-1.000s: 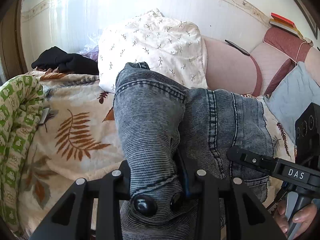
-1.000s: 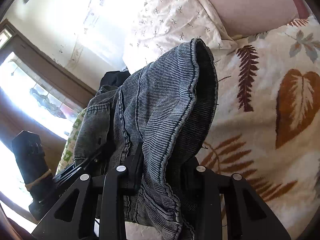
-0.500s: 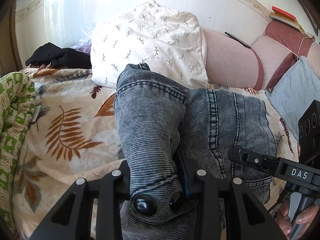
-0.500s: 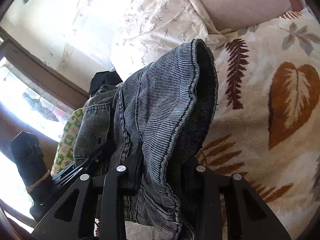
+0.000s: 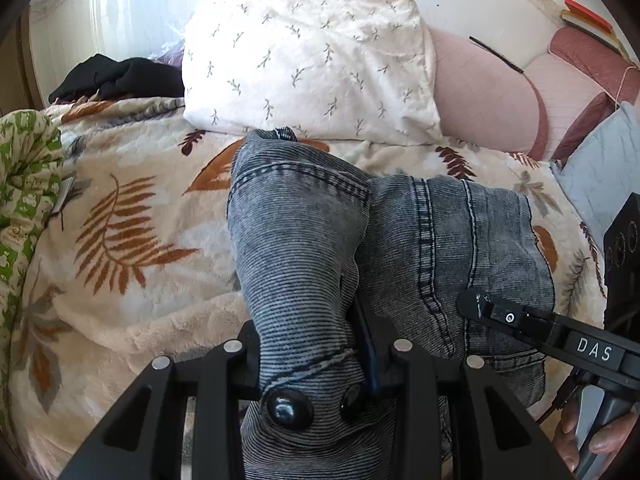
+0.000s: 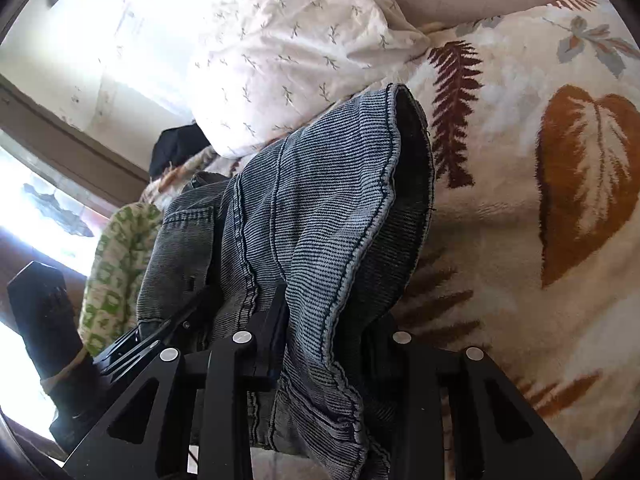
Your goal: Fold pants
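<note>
The grey-blue denim pants [image 5: 400, 240] hang between both grippers above a cream leaf-print blanket [image 5: 120, 240] on a bed. My left gripper [image 5: 316, 364] is shut on the waistband end, where two dark buttons show. My right gripper [image 6: 320, 344] is shut on a hemmed edge of the pants [image 6: 320, 208], which drape over its fingers and hide the tips. The right gripper's body with the "DAS" label [image 5: 592, 350] shows at the right of the left wrist view. The left gripper's body [image 6: 44, 320] shows at the lower left of the right wrist view.
A white pillow with small leaf sprigs [image 5: 312, 52] lies at the head of the bed beside a pink cushion [image 5: 484, 96]. A black garment [image 5: 116, 80] lies at the back left. A green patterned quilt [image 5: 24, 160] is at the left edge. A grey-blue pillow [image 5: 600, 172] is at the right.
Both grippers have moved forward over the bed with the pants, so the white pillow looks larger and nearer. Both grips on the pants are unchanged.
</note>
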A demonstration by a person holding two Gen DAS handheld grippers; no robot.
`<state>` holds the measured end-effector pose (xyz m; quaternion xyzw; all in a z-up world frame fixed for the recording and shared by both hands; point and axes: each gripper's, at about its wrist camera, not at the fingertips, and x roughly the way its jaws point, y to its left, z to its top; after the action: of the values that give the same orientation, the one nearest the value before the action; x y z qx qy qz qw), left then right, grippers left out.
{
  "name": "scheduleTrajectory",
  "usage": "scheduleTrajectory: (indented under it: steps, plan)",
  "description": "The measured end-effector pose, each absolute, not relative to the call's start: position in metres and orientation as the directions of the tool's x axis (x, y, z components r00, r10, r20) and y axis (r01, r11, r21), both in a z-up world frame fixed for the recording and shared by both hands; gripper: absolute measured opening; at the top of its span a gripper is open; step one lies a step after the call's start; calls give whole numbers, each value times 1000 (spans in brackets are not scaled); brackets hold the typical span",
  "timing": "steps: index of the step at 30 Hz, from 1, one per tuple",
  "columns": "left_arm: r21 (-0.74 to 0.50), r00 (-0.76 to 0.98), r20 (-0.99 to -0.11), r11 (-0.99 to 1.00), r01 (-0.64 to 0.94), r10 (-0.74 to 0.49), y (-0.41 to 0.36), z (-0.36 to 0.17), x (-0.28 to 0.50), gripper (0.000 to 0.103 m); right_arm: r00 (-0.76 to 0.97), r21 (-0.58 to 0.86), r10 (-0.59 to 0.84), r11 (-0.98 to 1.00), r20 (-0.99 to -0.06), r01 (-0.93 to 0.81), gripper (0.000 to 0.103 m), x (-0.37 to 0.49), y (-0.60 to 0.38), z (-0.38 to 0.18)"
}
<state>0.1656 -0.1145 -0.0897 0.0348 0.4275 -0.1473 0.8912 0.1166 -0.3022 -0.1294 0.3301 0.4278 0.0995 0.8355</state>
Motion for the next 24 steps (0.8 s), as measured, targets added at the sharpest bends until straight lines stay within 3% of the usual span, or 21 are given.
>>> scheduleTrajectory:
  steps: [5,10,15,20,24]
  plan:
    - [-58,586,-780,958,282,-220,-115,-95,170,38,611,627,443,770,-655,114,33,120,-303,-133]
    - [-24,594,-782,963,269,-186,-116,-101,172,50,599,637,450,759,-662,134,38,121,-307,-141]
    - [30,616,-777,968,248,-134,-115,-102,171,61,589,624,438,767,-679,148,52,122,-307,-145]
    - [75,636,-766,968,241,-99,-117,-99,167,65,577,622,433,764,-693,174,63,121,-308,-148]
    - [115,666,-742,965,238,-76,-118,-88,158,69,576,599,410,780,-707,180,64,119,-308,-142]
